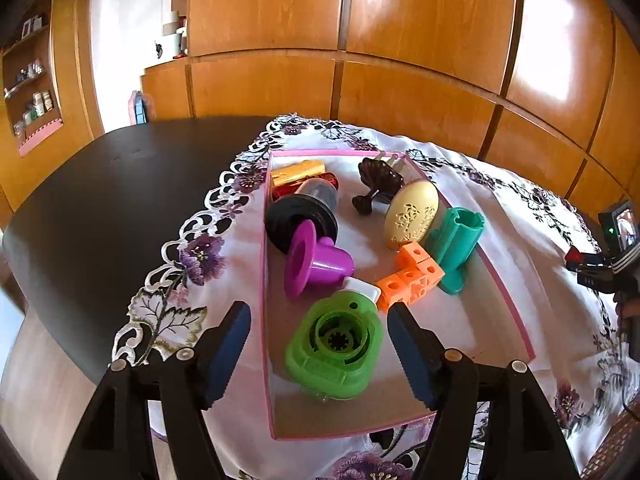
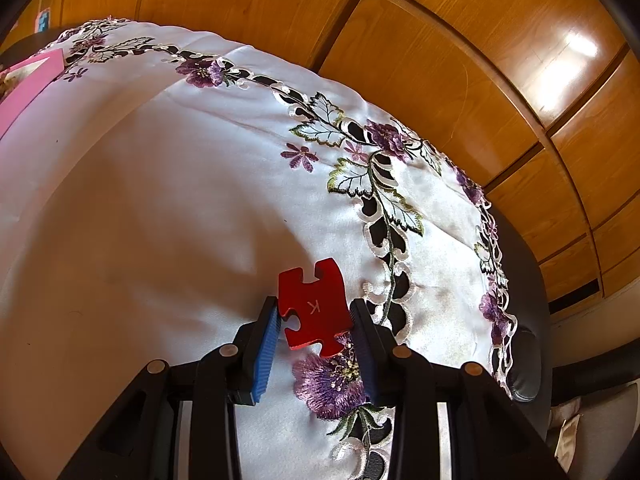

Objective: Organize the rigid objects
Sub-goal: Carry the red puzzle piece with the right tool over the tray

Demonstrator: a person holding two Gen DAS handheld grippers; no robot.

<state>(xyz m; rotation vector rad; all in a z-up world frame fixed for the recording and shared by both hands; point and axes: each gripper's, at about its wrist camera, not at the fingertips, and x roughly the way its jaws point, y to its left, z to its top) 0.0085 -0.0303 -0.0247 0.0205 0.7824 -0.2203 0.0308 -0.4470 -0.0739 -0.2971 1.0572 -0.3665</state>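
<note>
Red puzzle piece (image 2: 315, 309) marked K, pinched above the cloth.

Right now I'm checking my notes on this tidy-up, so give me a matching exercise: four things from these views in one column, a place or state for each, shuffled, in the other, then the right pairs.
Column one:
1. red puzzle piece
2. green round-cored piece
3. cream egg-shaped case
4. purple cup

Column two:
A. on its side in the pink tray, wide mouth toward the tray's left wall
B. clamped in the right gripper above the cloth
C. lying between the open left gripper's fingers, untouched
D. beside the teal holder, deeper in the tray

Pairs: 1-B, 2-C, 3-D, 4-A
</note>
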